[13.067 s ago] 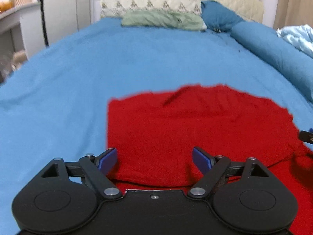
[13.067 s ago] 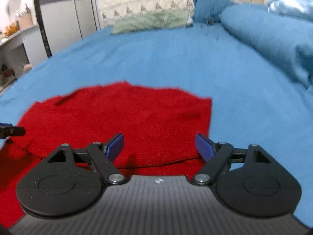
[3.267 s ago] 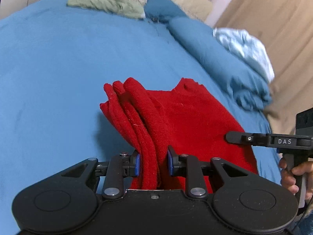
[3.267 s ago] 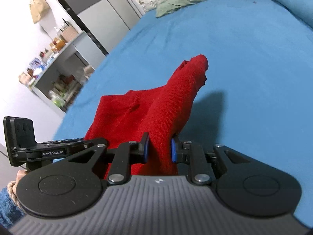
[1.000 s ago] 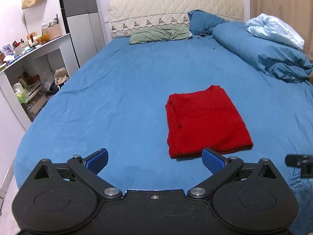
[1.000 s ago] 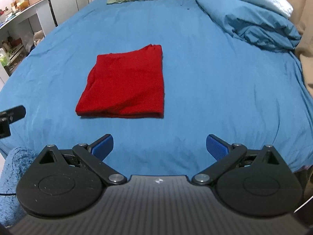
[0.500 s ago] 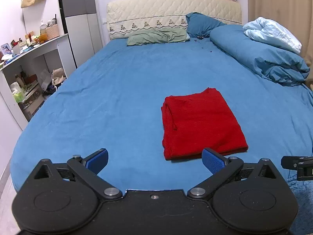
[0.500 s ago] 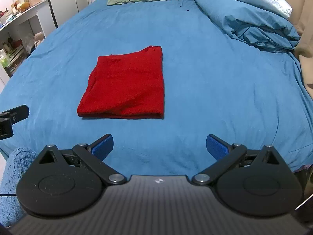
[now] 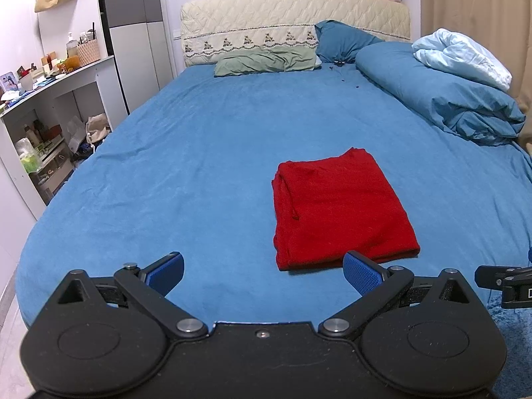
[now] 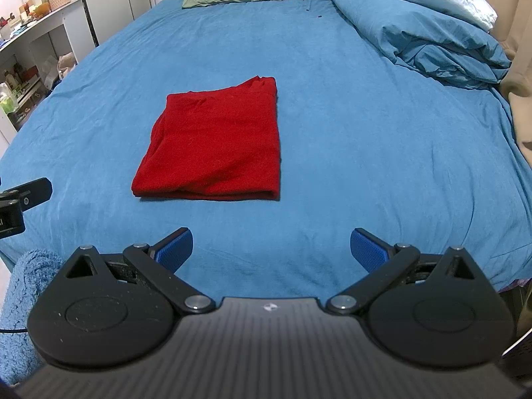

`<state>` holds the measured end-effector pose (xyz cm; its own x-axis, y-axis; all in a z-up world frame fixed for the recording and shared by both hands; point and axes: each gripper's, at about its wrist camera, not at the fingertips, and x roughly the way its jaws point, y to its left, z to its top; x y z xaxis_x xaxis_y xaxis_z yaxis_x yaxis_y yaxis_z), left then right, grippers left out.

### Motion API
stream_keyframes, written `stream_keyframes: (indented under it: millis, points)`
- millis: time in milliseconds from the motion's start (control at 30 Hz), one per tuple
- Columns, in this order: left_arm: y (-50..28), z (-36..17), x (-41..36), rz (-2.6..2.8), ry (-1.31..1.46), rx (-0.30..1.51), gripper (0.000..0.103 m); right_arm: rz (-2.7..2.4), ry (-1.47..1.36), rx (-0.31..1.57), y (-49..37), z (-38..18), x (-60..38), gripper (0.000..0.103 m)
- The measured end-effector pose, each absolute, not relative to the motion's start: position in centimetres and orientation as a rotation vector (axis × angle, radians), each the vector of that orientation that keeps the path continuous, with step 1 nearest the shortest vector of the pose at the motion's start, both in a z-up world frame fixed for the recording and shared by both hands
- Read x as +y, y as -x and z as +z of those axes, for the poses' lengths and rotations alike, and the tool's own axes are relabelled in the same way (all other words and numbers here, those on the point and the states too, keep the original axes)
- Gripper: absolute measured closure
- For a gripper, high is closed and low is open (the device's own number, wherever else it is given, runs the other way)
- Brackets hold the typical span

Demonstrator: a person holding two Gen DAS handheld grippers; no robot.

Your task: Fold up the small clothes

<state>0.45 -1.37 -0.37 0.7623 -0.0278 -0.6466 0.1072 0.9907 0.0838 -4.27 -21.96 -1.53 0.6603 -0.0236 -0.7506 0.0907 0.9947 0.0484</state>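
A red garment point(image 9: 339, 206) lies folded into a neat rectangle on the blue bed sheet point(image 9: 199, 153); it also shows in the right wrist view point(image 10: 216, 146). My left gripper point(image 9: 264, 272) is open and empty, held back from the bed's near edge, with the garment ahead and to the right. My right gripper point(image 10: 271, 247) is open and empty, also pulled back, with the garment ahead and to the left. The right gripper's tip shows at the left wrist view's right edge point(image 9: 498, 279); the left gripper's tip shows at the right wrist view's left edge point(image 10: 30, 193).
A rolled blue duvet point(image 9: 449, 99) with a pale blue blanket lies along the bed's right side. Green point(image 9: 266, 61) and blue pillows sit by the headboard. A white desk with shelves point(image 9: 43, 106) stands left of the bed. A fluffy blue rug point(image 10: 20, 299) lies below.
Both grippers have drawn slightly further back and up from the bed over the last second. The folded red garment has stayed still. Both grippers stay open.
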Motion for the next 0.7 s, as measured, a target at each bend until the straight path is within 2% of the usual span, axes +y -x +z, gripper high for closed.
stream_keyframes:
  millis: [700]
  points:
    - [-0.40,-0.50,-1.49,-0.074,-0.110,0.699,0.000,-0.058,-0.082,0.852,4.36,-1.52,-21.95,0.000]
